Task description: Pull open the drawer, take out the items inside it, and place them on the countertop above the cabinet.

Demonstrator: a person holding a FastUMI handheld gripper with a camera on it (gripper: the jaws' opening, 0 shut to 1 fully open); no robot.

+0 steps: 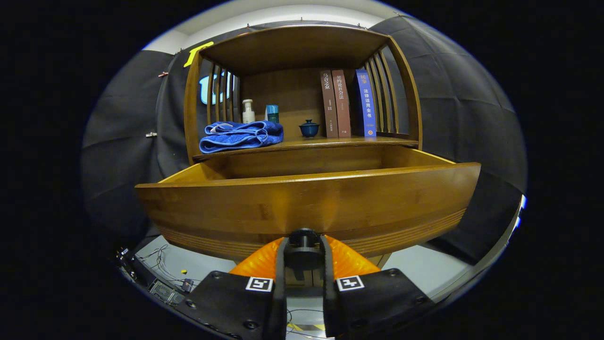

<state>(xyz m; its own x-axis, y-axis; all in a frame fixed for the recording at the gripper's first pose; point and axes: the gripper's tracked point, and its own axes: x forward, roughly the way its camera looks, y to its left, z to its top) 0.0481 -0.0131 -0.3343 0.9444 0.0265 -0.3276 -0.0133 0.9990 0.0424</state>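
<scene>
The wooden drawer [306, 203] stands pulled out toward me, its front panel close ahead. My gripper [304, 252] is shut on the drawer's round dark knob [303, 237], with a finger pressing each side of it. The drawer's inside is hidden behind the front panel; I see just its back and side walls. Above it is the countertop [330, 140] of the cabinet, under a wooden shelf frame.
On the countertop lie a folded blue towel [240, 135], a white pump bottle [248, 112], a teal box [272, 113], a small dark blue lidded cup [309, 128] and three upright books [348, 103]. Cables and gear [163, 283] lie on the floor below left.
</scene>
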